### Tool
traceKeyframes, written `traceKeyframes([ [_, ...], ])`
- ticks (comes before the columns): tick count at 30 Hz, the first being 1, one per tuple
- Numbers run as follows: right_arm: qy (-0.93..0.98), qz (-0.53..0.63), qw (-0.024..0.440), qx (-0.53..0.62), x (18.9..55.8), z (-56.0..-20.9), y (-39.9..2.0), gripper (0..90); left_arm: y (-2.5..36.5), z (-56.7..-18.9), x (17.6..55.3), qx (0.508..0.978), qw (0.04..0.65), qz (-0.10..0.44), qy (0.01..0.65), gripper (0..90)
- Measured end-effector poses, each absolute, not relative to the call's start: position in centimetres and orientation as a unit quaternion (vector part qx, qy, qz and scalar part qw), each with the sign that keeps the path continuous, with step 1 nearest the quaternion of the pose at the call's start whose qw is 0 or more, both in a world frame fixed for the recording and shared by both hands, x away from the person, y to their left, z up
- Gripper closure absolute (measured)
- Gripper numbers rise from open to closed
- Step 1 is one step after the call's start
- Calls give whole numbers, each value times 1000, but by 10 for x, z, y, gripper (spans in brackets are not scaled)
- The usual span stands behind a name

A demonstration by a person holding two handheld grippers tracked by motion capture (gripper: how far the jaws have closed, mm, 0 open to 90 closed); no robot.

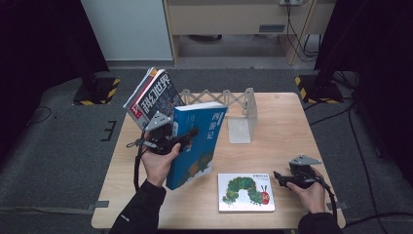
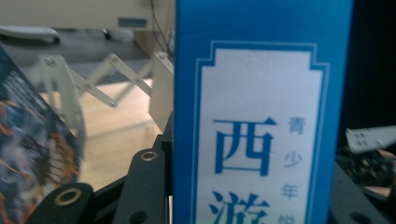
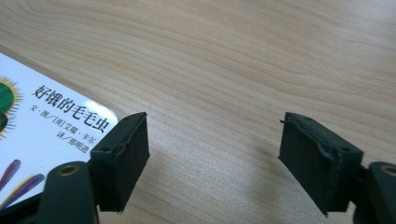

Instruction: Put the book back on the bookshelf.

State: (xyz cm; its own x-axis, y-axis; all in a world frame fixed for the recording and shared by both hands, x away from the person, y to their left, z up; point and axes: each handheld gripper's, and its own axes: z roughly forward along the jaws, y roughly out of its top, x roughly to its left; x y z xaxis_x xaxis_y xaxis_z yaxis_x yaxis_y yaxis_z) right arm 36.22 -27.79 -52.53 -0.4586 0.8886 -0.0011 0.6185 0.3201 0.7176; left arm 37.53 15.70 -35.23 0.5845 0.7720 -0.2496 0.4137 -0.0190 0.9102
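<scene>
My left gripper (image 1: 181, 138) is shut on a thick blue book (image 1: 199, 141) with a white title panel, pinching it across its spine (image 2: 261, 116). The book stands tilted over the table's left half, and I cannot tell whether its lower corner touches the wood. Behind it, a magazine (image 1: 153, 97) leans against the left end of a metal folding book rack (image 1: 214, 97). A white picture book with a green caterpillar (image 1: 246, 192) lies flat near the front edge. Just right of it, low over the wood, my right gripper (image 3: 215, 158) is open with nothing between its pads, and the picture book's corner (image 3: 46, 121) lies beside one pad.
The rack's white end plate (image 1: 242, 122) stands at the table's middle back. Bare wooden tabletop (image 1: 282, 131) spreads to the right of it. The floor around is grey carpet, with stand feet taped in yellow and black (image 1: 97, 92) behind the table.
</scene>
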Motion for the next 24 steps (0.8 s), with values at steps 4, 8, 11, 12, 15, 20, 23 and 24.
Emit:
traceKeyframes([
  [4,792,324,201,476,362,-530,-277,215,159,-347,388,683,558,185,433,602],
  [8,793,320,201,477,365,-533,-277,193,158,-348,399,669,564,189,446,601],
  [11,789,324,199,483,365,-534,-278,180,155,-351,407,662,567,188,453,601],
  [12,787,325,199,486,365,-535,-279,166,152,-354,412,659,567,189,456,602],
  [15,786,326,202,485,365,-535,-279,149,149,-357,418,657,565,189,461,602],
  [20,781,334,204,487,366,-538,-280,96,138,-362,436,661,552,198,468,602],
  [23,781,332,206,488,366,-539,-281,75,132,-367,444,661,548,209,468,601],
  [24,781,331,203,489,367,-539,-281,67,131,-370,451,655,550,206,474,600],
])
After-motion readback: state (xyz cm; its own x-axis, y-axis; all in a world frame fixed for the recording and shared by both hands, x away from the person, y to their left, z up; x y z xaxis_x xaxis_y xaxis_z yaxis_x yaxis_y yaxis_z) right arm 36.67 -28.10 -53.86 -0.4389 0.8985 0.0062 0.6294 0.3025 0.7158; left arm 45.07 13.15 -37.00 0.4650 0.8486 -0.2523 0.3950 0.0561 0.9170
